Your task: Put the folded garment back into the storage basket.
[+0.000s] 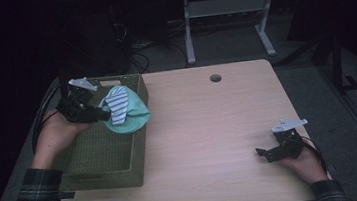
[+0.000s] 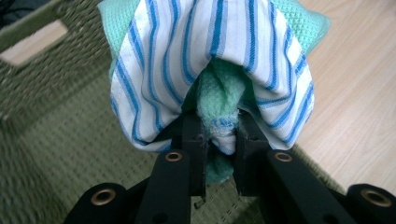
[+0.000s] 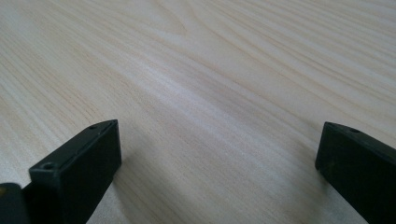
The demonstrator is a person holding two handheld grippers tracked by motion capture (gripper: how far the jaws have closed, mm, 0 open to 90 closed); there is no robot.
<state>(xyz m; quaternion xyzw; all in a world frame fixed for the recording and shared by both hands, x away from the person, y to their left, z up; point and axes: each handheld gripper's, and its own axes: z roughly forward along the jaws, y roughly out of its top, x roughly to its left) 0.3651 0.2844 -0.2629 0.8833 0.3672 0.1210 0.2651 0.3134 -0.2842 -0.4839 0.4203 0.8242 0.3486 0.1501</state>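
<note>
My left gripper (image 1: 101,113) is shut on a bundle of cloth, a white one with blue stripes (image 1: 118,103) wrapped over a mint green one (image 1: 137,116). The bundle hangs over the right rim of a woven olive basket (image 1: 102,153) at the table's left. In the left gripper view the jaws pinch the green cloth (image 2: 219,100) with the striped cloth (image 2: 163,60) draped around it, above the basket floor (image 2: 60,154). My right gripper (image 1: 265,152) rests low near the table's front right, jaws wide apart over bare wood (image 3: 210,93).
The light wooden table (image 1: 209,127) has a round cable hole (image 1: 215,78) near its far edge. Beyond the table stands a white desk frame (image 1: 227,10) on a dark floor. A cable (image 1: 42,115) trails from the left gripper.
</note>
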